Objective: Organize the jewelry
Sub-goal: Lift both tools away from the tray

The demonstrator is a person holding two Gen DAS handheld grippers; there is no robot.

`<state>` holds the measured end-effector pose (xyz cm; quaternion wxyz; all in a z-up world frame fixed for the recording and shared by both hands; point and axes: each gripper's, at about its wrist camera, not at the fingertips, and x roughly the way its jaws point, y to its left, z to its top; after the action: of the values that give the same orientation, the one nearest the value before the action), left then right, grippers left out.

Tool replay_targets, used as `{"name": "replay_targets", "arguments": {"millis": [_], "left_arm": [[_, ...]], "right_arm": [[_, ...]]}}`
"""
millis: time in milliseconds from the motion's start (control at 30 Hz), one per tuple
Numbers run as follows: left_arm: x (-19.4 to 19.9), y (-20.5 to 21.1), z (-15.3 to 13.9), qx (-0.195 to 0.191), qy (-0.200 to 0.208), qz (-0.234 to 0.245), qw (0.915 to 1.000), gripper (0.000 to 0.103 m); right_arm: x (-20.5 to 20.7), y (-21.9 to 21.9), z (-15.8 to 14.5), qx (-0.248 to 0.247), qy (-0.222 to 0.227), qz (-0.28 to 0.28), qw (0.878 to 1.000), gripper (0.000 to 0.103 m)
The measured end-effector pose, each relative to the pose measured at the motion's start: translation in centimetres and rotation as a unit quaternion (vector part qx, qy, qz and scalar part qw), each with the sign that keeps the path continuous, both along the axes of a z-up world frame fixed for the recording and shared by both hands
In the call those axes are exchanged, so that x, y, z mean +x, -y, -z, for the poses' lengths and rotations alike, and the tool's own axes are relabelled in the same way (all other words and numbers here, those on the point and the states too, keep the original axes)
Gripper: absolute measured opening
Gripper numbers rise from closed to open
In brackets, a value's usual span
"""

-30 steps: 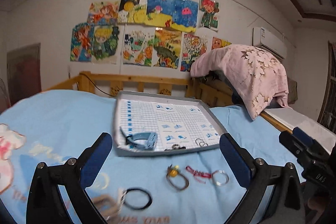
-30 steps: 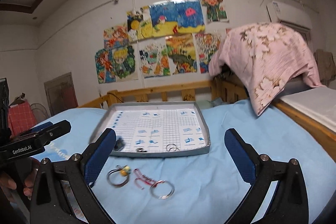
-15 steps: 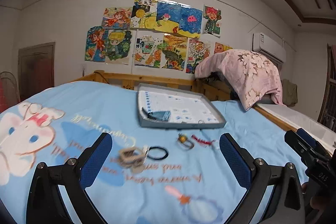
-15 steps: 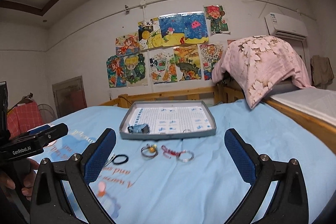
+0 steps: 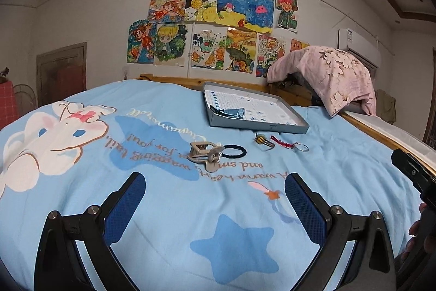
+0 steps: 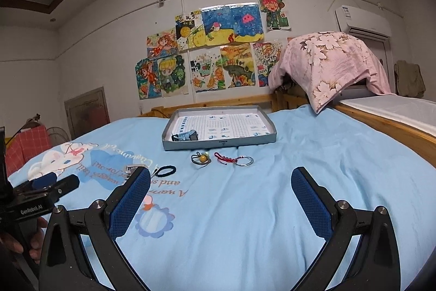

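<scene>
A grey tray (image 5: 293, 127) (image 6: 245, 139) with a grid liner lies on the blue bedspread; a blue watch (image 5: 231, 113) (image 6: 185, 136) lies in its near left corner. In front of the tray lie a beige hair claw (image 5: 205, 153), a black hair tie (image 5: 234, 151) (image 6: 165, 171), a ring with a yellow bead (image 5: 262, 140) (image 6: 201, 158), and a red cord with a metal ring (image 5: 290, 145) (image 6: 235, 160). My left gripper (image 5: 215, 198) is open and empty, well short of the items. My right gripper (image 6: 220, 195) is open and empty, also held back.
A pink floral pillow (image 5: 327, 75) (image 6: 327, 64) rests on the wooden bed frame (image 6: 381, 124) at the right. Drawings cover the far wall (image 5: 212, 32). The left gripper's body (image 6: 35, 195) shows at the left of the right wrist view.
Both grippers have pulled back from the tray toward the near end of the bed. The tray and loose items now look smaller and farther away. The jaws stayed open.
</scene>
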<state>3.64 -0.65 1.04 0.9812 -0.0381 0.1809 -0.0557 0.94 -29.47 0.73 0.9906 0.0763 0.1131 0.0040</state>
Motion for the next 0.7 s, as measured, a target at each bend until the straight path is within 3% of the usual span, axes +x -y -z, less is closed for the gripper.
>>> {"name": "replay_targets", "arguments": {"millis": [400,533,700], "left_arm": [[0.8,-0.1,0.3,0.004,-0.013,-0.009,0.9999,0.103],[2.7,-0.7,0.1,0.023,-0.042,-0.019,0.9987,0.103],[5.7,-2.1,-0.6,0.019,-0.064,-0.022,0.9975,0.103]], "right_arm": [[1.0,-1.4,1.2,-0.012,-0.029,-0.004,1.000,0.101],[1.9,-2.0,1.1,-0.023,-0.026,-0.017,0.999,0.101],[4.1,-2.4,0.6,-0.056,-0.010,-0.028,0.998,0.101]]}}
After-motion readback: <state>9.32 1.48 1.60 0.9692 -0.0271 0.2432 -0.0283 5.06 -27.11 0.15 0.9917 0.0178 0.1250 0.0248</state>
